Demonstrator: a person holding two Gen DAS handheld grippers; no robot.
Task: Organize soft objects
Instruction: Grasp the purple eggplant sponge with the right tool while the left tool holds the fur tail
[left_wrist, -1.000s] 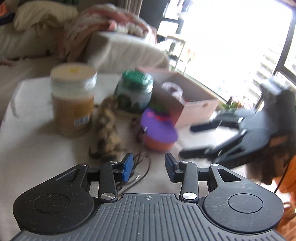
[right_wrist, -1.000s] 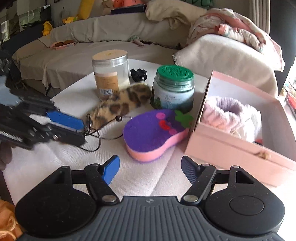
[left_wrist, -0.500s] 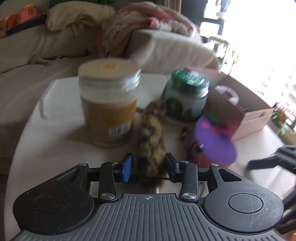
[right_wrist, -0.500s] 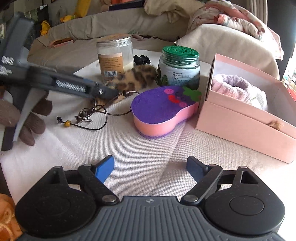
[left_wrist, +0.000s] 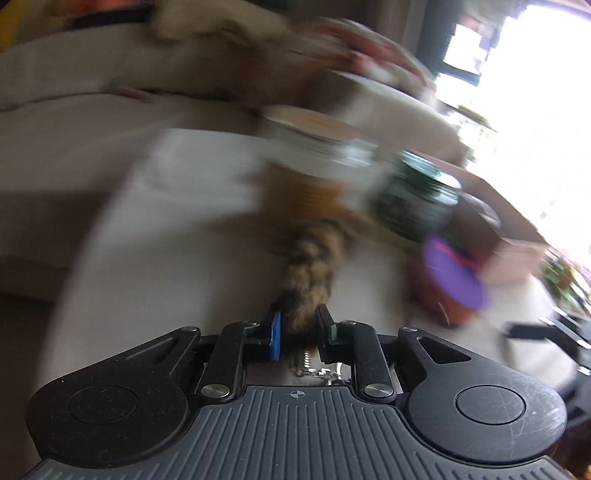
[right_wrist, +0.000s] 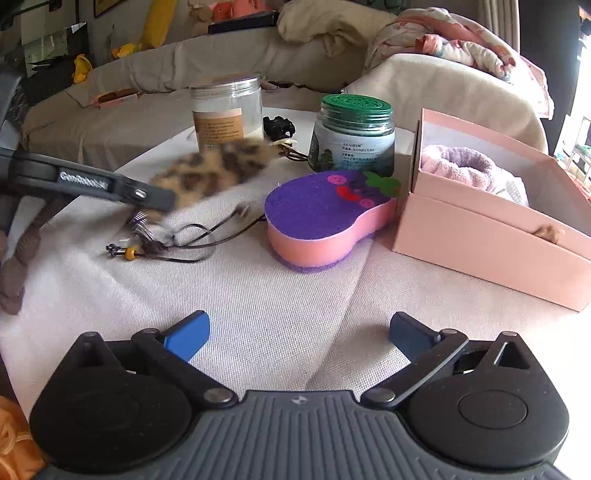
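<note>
The left gripper (left_wrist: 298, 326) clamps the near end of the leopard plush (left_wrist: 309, 273), which stretches away toward the clear jar (right_wrist: 227, 110) and green-lidded jar (right_wrist: 352, 133) at the far side of the table (right_wrist: 280, 314). Its cord (right_wrist: 199, 236) trails on the cloth. The right gripper (right_wrist: 295, 338) hovers with fingers spread wide, holding nothing. Done well, the lift likely means raising the plush high enough to clear the purple sponge (right_wrist: 325, 214) and gather the cord before crossing right to the pink box (right_wrist: 491, 221).
</note>
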